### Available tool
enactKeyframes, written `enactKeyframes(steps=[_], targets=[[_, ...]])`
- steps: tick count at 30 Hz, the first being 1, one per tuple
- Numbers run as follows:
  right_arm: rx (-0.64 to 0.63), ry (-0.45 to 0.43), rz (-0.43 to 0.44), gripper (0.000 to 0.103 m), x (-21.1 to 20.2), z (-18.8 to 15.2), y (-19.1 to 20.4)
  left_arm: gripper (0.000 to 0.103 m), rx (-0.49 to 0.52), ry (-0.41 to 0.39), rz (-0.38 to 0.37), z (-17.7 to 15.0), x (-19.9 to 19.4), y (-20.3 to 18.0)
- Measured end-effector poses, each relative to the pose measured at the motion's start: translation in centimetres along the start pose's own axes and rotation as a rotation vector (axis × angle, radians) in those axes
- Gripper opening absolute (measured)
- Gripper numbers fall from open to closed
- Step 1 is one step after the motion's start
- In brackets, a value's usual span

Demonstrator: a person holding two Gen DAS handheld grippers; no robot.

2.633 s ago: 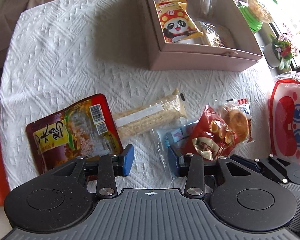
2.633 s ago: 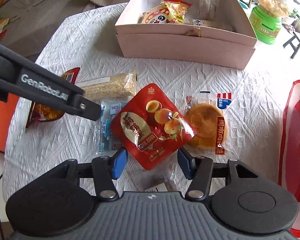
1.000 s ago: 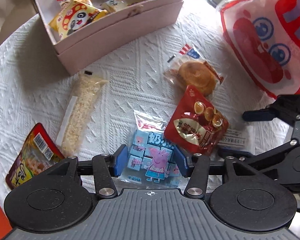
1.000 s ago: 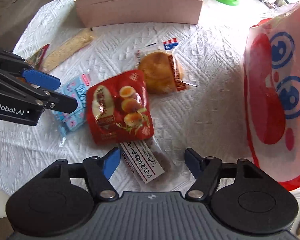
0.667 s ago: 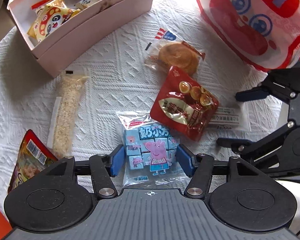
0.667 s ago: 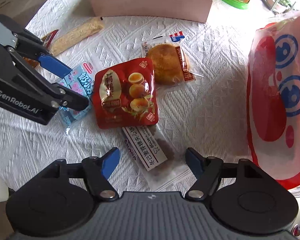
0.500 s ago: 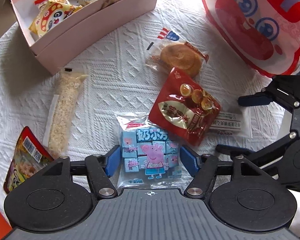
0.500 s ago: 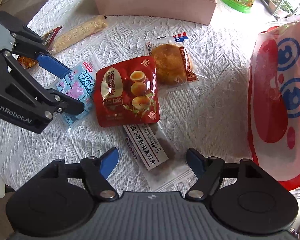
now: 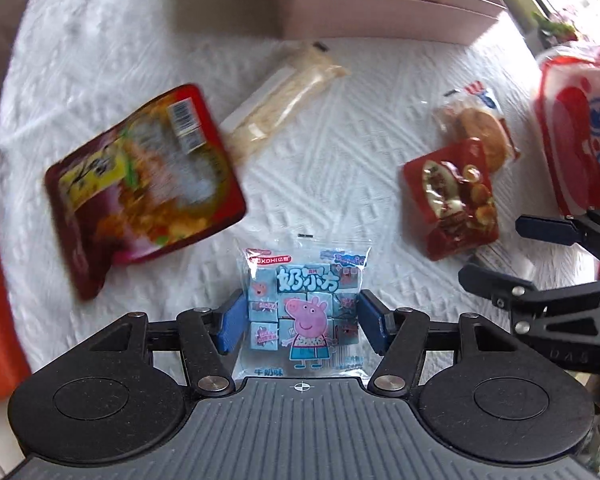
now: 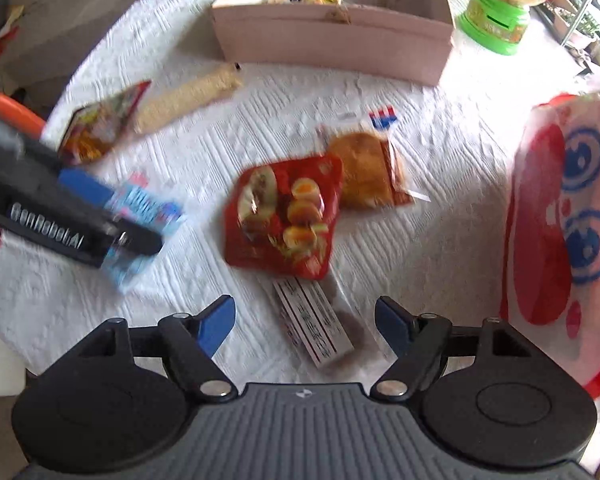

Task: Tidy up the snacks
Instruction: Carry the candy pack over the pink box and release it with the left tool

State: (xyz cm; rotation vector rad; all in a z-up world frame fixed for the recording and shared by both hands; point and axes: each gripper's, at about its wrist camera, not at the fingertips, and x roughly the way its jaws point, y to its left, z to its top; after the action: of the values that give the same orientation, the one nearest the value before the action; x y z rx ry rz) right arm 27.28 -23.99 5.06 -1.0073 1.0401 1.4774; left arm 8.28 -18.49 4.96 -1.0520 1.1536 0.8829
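**Left wrist: Peppa Pig milk-cube pack pinched, right gripper spread over the label bar**

Left wrist view: the left gripper [image 9: 303,322] pinches the Peppa Pig pack [image 9: 305,304] by its side edges, both blue pads touching the wrapper. Top seal points away from the camera, long axis along the fingers. Readable print: "KOKOHI" on a red tag top left, big white Chinese characters below it, "牛奶味" at the bottom edge. The pack looks sharp while the tablecloth [image 9: 100,48] behind it is blurred.

Around it on the cloth: a red noodle pouch [image 9: 140,184] with barcode sticker to the left, text too blurred to read; a rice cracker stick [image 9: 284,100] lying diagonally, far end toward the pink box [image 9: 380,20]; a red egg pouch [image 9: 454,200] and a round cake wrapper [image 9: 480,136] to the right.

Right wrist view only: the right gripper [image 10: 305,326] has its fingers spread wide, holding nothing, with a white-label bar [image 10: 316,324] lying between them on the cloth, long axis diagonal, far end tucked under the egg pouch. Label text is blurred. It also shows "GenRobot.AI" printed on the left gripper's finger, snacks inside the pink box, and a green candy dispenser [image 10: 496,12] beside the box.

The red-and-white cartoon bag [image 10: 564,220] fills the right edge in both views.
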Motion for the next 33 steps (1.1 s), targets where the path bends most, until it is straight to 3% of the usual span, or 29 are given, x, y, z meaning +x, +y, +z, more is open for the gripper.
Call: enactKeyframes(steps=[4, 8, 10, 11, 13, 17, 20, 25, 29, 33], targets=[[0.124, 0.054, 0.056, 0.078, 2.0, 3.2, 0.1, 0.065, -0.107, -0.006, -0.011, -0.8, 0.0, 1.3], [0.158, 0.124, 0.006, 0.080, 4.0, 5.7, 0.8, 0.065, -0.152, -0.034, -0.049, -1.3, -0.6, 1.4], [0.114, 0.115, -0.003, 0.078, 4.1, 6.1, 1.6, 0.065, -0.191, -0.058, -0.062, -1.8, -1.0, 1.7], [0.073, 0.113, -0.006, 0.070, 4.1, 6.1, 2.1, 0.065, -0.208, -0.068, -0.065, -2.0, -1.2, 1.9], [-0.011, 0.122, -0.012, 0.069, 4.1, 6.0, 3.2, 0.065, -0.249, -0.088, -0.072, -2.8, -2.0, 2.3], [-0.127, 0.131, 0.056, 0.068, 2.7, 5.2, 4.7, 0.065, -0.289, -0.105, -0.074, -4.1, -3.8, 3.4], [-0.186, 0.118, 0.071, 0.068, 0.9, 4.4, 5.4, 0.065, -0.293, -0.140, -0.073, -3.7, -5.5, 3.3], [-0.228, 0.111, 0.060, 0.068, -0.9, 4.1, 5.5, 0.065, -0.218, -0.233, -0.074, 1.7, -8.9, 1.3], [-0.212, 0.037, 0.064, 0.068, -3.5, 5.6, 4.7, 0.065, -0.135, -0.321, -0.081, 7.6, -11.5, -0.8], [-0.174, -0.081, 0.048, 0.068, -6.1, 9.0, 3.5, 0.067, -0.079, -0.467, -0.180, 14.8, -14.8, -3.3]])
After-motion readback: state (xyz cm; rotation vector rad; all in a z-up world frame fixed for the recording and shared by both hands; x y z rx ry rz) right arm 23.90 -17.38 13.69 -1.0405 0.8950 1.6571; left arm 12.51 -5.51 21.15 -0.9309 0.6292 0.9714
